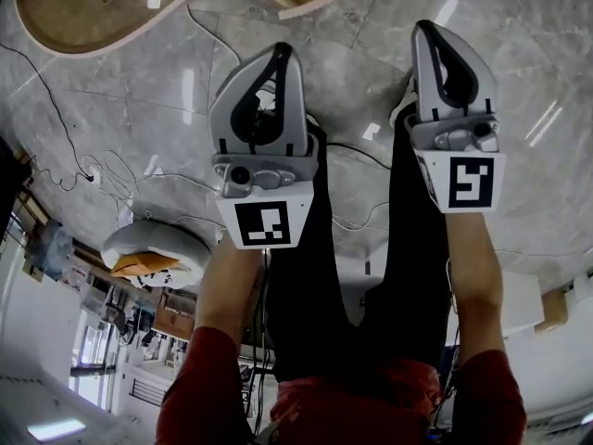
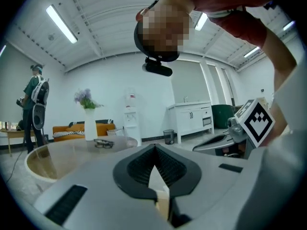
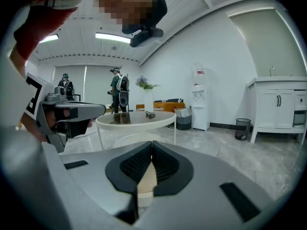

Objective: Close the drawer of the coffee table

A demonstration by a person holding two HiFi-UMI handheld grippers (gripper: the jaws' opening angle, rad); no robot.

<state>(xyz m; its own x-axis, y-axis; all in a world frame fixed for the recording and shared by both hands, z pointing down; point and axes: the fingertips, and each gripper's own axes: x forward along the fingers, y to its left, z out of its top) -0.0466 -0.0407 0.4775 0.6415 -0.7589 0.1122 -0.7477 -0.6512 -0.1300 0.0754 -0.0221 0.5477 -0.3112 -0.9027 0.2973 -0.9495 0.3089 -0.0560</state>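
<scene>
The left tool (image 1: pixel 281 52) and right tool (image 1: pixel 428 30) lie side by side above the floor (image 1: pixel 371 91), with the person's legs (image 1: pixel 306 276) behind them. Ahead of the left tool and to its left stands the round surface (image 2: pixel 57 155). Glasses (image 2: pixel 103 143) lie on it, and a vase (image 2: pixel 89 123) stands just behind them. Beyond are a sofa (image 2: pixel 67 130), then, rightward, a water dispenser (image 2: pixel 130 116), a bin (image 2: pixel 168 136) and a cabinet (image 2: pixel 189 118). A person (image 3: pixel 119 91) stands behind the surface, with a second person (image 3: pixel 65 86) further left. Cables (image 1: pixel 65 146) trail on the floor left of the left tool.
</scene>
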